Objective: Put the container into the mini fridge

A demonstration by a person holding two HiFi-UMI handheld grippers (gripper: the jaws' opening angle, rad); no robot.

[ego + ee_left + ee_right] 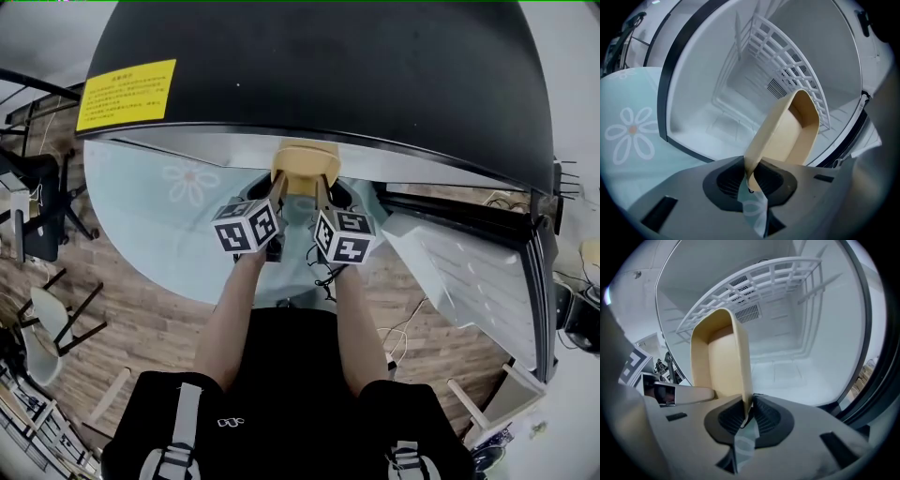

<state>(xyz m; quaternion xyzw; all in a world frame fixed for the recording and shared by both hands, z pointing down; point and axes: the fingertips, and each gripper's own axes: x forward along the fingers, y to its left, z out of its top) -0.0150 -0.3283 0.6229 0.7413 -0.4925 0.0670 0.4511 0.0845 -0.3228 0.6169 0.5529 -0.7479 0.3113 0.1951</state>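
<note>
Right gripper view: right tool (746,420) clenched on the container (723,362) wall, holding it at the mini fridge (811,357) mouth, just below the wire shelf (750,280). Left tool (751,185) looks slack round the opposite wall, pads prob. not pressing. Risk: w/ one-sided grip the container could tilt, twist loose, or clip the shelf going in.

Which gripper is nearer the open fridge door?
Right. The right gripper is just left of the open fridge door; the left gripper is farther left, beyond the container between them.
</note>
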